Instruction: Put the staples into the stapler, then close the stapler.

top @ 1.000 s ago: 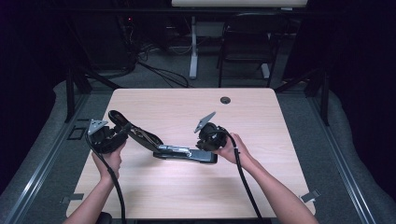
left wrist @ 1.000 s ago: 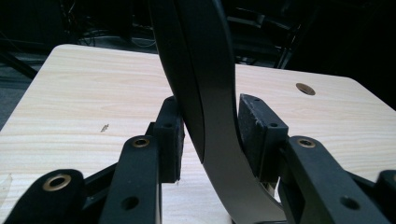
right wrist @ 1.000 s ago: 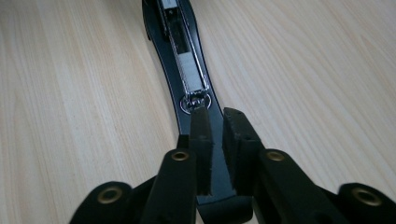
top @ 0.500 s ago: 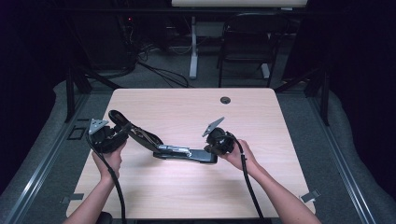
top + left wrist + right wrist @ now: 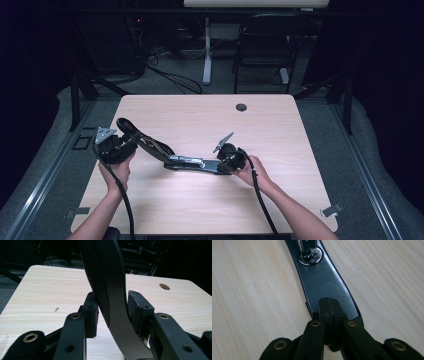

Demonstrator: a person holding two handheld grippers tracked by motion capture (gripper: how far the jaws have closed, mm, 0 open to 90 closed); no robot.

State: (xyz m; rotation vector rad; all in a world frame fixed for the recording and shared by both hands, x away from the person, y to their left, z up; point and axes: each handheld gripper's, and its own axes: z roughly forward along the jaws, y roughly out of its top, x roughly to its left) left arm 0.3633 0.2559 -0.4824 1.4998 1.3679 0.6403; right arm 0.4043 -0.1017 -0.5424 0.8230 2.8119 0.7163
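A long black hinged tool lies across the middle of the table. Its flat base point(image 5: 192, 164) rests on the wood, and its curved lever arm point(image 5: 150, 144) rises toward the left. My left gripper point(image 5: 129, 141) is shut on the raised end of that arm. In the left gripper view the curved arm point(image 5: 112, 290) stands between the two pads point(image 5: 138, 308) of the left gripper point(image 5: 112, 312). My right gripper point(image 5: 218, 165) is shut, with nothing between its jaws. Its tips point(image 5: 329, 308) rest on the near end of the base point(image 5: 324, 282), just short of a metal rivet point(image 5: 310, 255).
The light wooden table point(image 5: 200, 210) has a round cable hole point(image 5: 241, 107) near its far edge. A cable trails from each gripper toward the near edge. Dark floor, a chair and table legs lie beyond the table.
My right gripper has sunk down onto the right end of the tool's base. The left gripper and the raised arm have stayed put.
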